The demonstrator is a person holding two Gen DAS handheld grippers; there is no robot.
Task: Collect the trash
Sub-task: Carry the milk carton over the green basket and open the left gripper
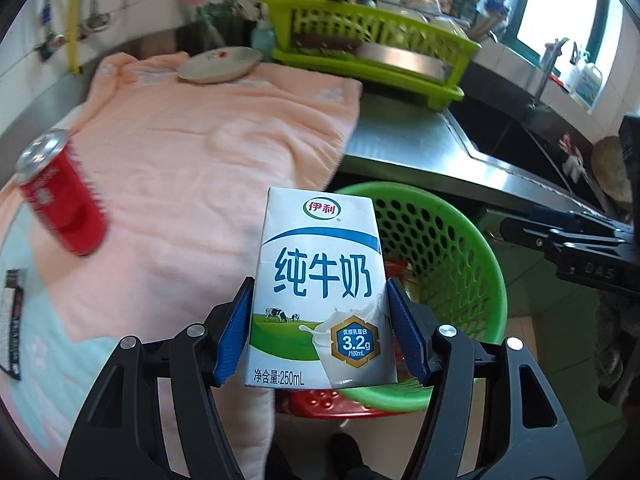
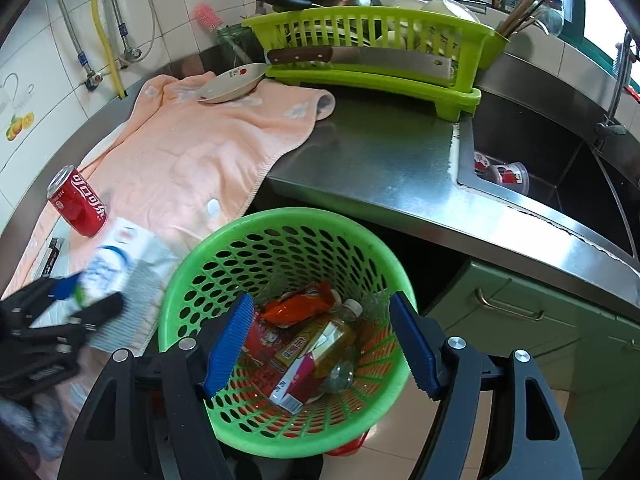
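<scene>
Can (image 2: pixel 77 201) stands on towel (image 2: pixel 192 160), left of basket (image 2: pixel 280 220) holding bottle (image 2: pixel 336 332).

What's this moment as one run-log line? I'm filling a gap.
left gripper: shut on milk carton | right gripper: open, above green basket | red can: on towel

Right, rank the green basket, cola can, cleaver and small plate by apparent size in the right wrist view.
1. Green basket, though it is nearest the camera.
2. Cleaver.
3. Cola can and small plate look alike; unranked.
</scene>
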